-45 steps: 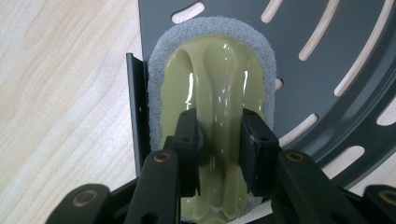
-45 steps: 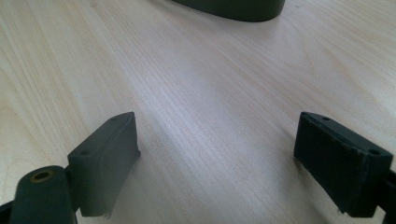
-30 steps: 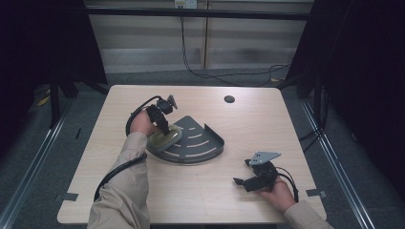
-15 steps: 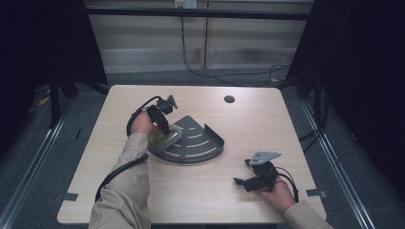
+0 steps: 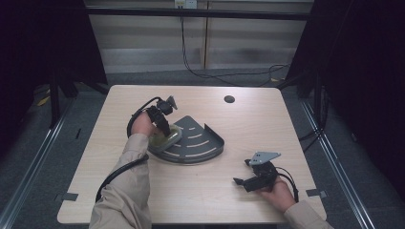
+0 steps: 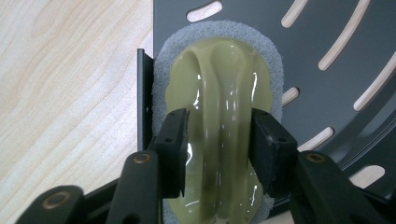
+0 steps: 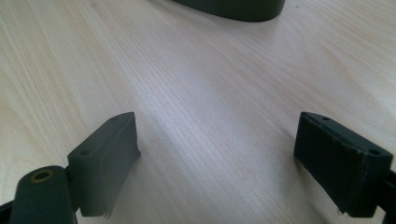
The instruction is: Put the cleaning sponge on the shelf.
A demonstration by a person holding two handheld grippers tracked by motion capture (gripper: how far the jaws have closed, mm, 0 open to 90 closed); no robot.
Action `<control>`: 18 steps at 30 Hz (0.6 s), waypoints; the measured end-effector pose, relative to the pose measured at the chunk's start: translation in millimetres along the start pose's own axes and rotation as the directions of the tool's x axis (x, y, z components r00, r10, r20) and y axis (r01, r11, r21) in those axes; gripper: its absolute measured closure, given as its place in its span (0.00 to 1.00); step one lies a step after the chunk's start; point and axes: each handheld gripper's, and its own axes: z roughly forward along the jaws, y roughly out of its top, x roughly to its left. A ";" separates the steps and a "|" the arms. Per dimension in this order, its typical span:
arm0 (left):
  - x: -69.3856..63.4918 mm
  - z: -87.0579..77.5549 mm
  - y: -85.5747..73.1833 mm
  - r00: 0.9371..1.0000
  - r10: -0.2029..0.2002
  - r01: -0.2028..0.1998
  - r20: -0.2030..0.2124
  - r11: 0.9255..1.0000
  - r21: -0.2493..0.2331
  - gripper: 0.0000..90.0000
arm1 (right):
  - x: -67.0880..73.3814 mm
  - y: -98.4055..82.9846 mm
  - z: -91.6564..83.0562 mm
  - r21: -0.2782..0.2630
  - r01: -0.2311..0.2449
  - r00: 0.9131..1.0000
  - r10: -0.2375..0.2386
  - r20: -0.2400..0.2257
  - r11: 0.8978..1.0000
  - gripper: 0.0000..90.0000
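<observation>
A scrubber with a glossy yellow-green handle on a grey pad lies at the left edge of a dark grey slotted corner tray. My left gripper is shut on the handle's raised ridge, one jaw pressing each side. From above, the scrubber sits on the tray at mid-table, with the left gripper over it. My right gripper rests low near the table's front right, open, with bare wood between its jaws. In its own view the right gripper faces the tray's rim.
A small dark round grommet sits near the table's far edge. The pale wooden table has bare surface to the right of and behind the tray. Cables trail from both grippers. Dark frame posts stand at either side of the table.
</observation>
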 end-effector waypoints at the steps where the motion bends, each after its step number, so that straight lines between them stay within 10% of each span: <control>1: 0.0 0.0 0.0 1.000 0.000 0.000 0.000 1.000 0.000 0.62 | 0.0 0.0 0.0 0.000 0.000 1.000 0.000 0.000 1.000 0.15; 18: 1.3 -12.9 -2.6 0.999 -0.038 0.037 -0.034 0.999 -0.018 0.33 | 0.1 0.0 -0.1 0.000 -0.001 1.000 0.001 0.000 1.000 0.15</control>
